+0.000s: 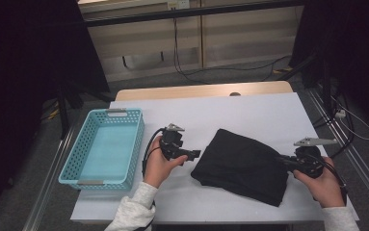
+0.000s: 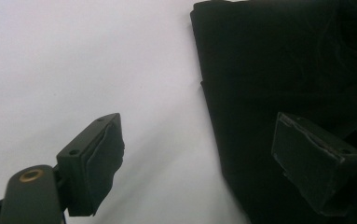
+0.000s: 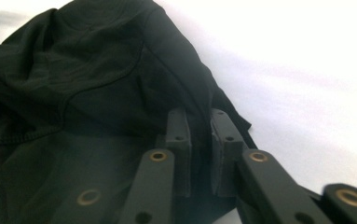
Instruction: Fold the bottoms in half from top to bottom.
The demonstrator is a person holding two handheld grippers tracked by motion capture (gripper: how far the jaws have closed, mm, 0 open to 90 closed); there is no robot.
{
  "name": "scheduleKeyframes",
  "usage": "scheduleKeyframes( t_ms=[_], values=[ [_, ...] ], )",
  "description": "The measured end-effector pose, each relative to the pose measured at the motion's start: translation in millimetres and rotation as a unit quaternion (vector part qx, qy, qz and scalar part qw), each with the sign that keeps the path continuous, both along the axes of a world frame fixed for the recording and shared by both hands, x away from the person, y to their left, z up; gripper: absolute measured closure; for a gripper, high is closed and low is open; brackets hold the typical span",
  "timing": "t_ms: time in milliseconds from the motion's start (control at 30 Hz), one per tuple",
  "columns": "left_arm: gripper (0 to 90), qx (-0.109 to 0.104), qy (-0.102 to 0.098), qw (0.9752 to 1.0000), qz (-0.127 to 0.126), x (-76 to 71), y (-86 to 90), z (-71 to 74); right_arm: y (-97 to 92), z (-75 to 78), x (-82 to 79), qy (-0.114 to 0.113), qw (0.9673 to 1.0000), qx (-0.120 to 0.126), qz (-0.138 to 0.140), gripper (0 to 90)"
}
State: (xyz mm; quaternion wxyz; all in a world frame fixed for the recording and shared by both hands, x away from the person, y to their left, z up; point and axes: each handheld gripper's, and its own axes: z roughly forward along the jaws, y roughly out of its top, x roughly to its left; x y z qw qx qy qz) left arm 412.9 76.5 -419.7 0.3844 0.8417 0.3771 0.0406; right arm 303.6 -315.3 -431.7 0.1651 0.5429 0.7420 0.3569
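I have the counter (image 1: 249, 108) in front of me, covered in white, with a bare wooden strip along its far edge. On it, right of centre, lies the black garment (image 1: 243, 164), folded into a rough slab that sits skewed to the counter's edges, its near corner pointing toward my right forearm. To the far left stands the turquoise basket (image 1: 71, 161), a perforated plastic tray at the counter's left edge, well apart from the cloth.

My right claw (image 1: 283, 160) is at the garment's right edge. In the right gripper view the right claw (image 3: 200, 154) has its pads close together with only a narrow gap between them, and a dark fold of the garment (image 3: 83, 93) rises into that gap; whether the pads actually press the fabric I cannot tell, since everything there is black on black. The rumpled cloth and a stitched seam spread away to the left of the jaws.

My left claw (image 1: 194, 154) hovers just off the garment's left edge, pointing at it. In the left gripper view the left claw (image 2: 204, 158) stands wide apart, one pad over the white counter, the other over the black garment (image 2: 278, 70), nothing between them.
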Motion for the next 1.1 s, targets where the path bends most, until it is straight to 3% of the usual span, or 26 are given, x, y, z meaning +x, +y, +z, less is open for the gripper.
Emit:
scheduleKeyframes(
  t_ms=[100,267,600,1100],
  values=[
    [16.6,-0.001,0.0,1.0,0.001,-0.7,0.1,-0.2,-2.4,2.6,-0.6,-0.012,0.9996,-0.001,-0.025,54.1],
    [16.6,0.002,0.006,1.0,0.0,-2.6,-0.7,-4.0,-3.2,4.6,0.2,-0.032,0.9987,-0.006,-0.039,35.9],
    [20.1,0.008,0.022,0.9997,-0.008,-9.3,-1.7,-13.8,-0.3,5.4,3.1,-0.051,0.9977,-0.01,-0.043,25.1],
    [23.8,0.02,0.037,0.999,-0.019,-24.6,-4.3,-27.7,3.2,5.1,6.4,-0.056,0.9975,-0.014,-0.042,23.8]
  ],
)
